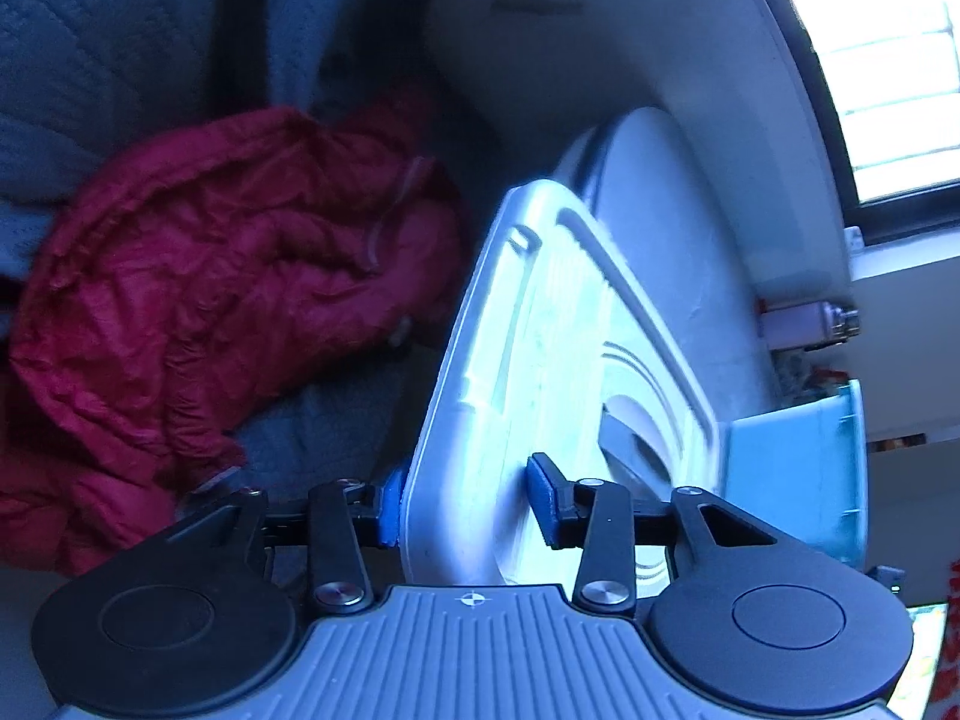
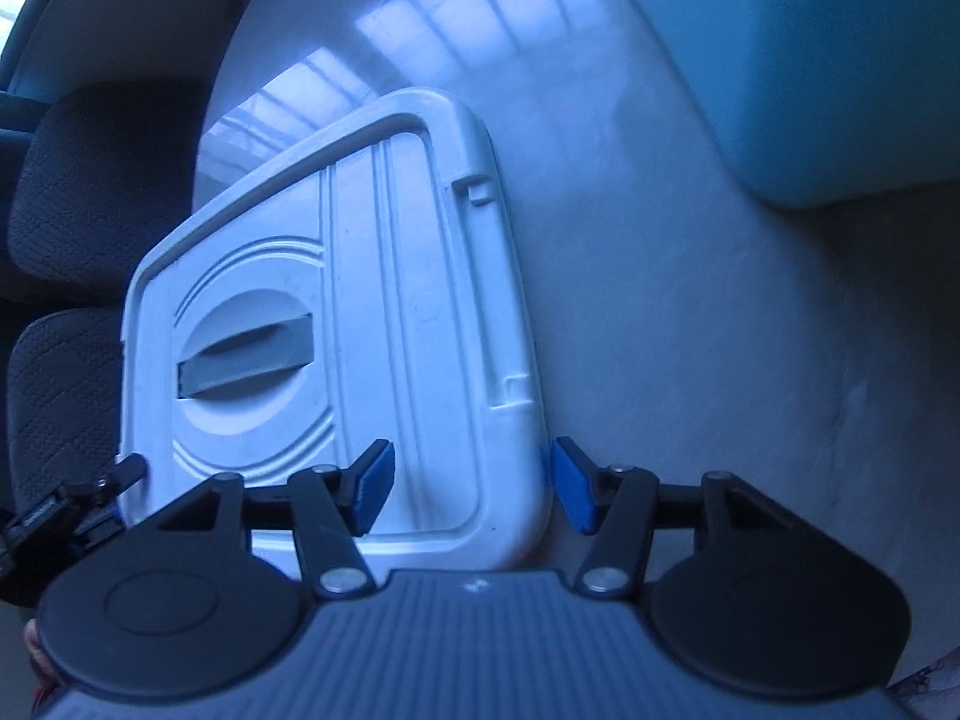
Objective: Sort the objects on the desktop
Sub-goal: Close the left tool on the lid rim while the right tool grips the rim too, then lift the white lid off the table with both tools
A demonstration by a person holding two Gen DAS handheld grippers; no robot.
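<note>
A white plastic box lid (image 2: 336, 312) with a recessed grey handle is held tilted above the white round table (image 2: 690, 330). My right gripper (image 2: 474, 489) straddles the lid's right edge, one blue pad on top and one outside it. My left gripper (image 1: 465, 501) straddles the opposite edge of the lid (image 1: 540, 360) the same way. Both sets of jaws stand wide, and whether the pads press the lid is unclear. A light blue bin (image 1: 798, 474) stands just beyond the lid; it also shows in the right wrist view (image 2: 798, 60).
A crumpled red jacket (image 1: 210, 300) lies on a grey quilted seat (image 1: 108, 60) left of the table. A dark chair (image 2: 78, 198) stands beside the table. Small items (image 1: 804, 324) sit near the window sill.
</note>
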